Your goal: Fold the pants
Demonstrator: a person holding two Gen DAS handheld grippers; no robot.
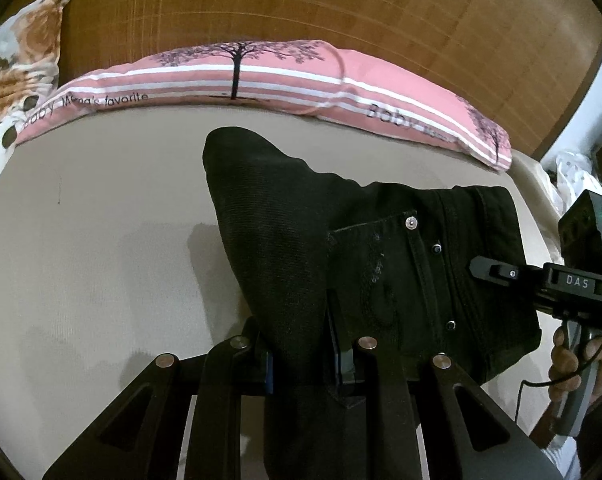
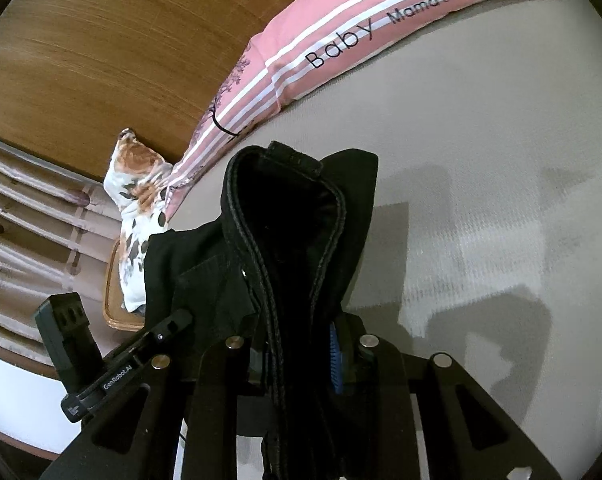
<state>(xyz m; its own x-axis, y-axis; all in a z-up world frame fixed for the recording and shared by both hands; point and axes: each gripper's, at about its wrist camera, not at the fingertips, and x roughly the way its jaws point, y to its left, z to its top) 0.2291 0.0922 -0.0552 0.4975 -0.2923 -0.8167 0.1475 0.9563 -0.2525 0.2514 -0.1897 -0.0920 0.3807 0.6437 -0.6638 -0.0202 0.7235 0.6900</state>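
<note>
The black pants (image 1: 341,240) hang lifted above the beige bed sheet (image 1: 93,240), held by both grippers. My left gripper (image 1: 301,360) is shut on a fold of the dark fabric; a back pocket with rivets shows to its right. My right gripper (image 2: 297,356) is shut on the waistband of the pants (image 2: 293,216), whose stitched edge stands up in front of the camera. The right gripper also shows at the right edge of the left wrist view (image 1: 481,270), the left gripper at the lower left of the right wrist view (image 2: 181,318).
A pink striped pillow (image 1: 261,76) lies along the wooden headboard (image 1: 301,4). A floral pillow (image 1: 17,64) is at the far left. The beige sheet (image 2: 481,160) stretches under the pants. Curtains (image 2: 25,216) hang beside the bed.
</note>
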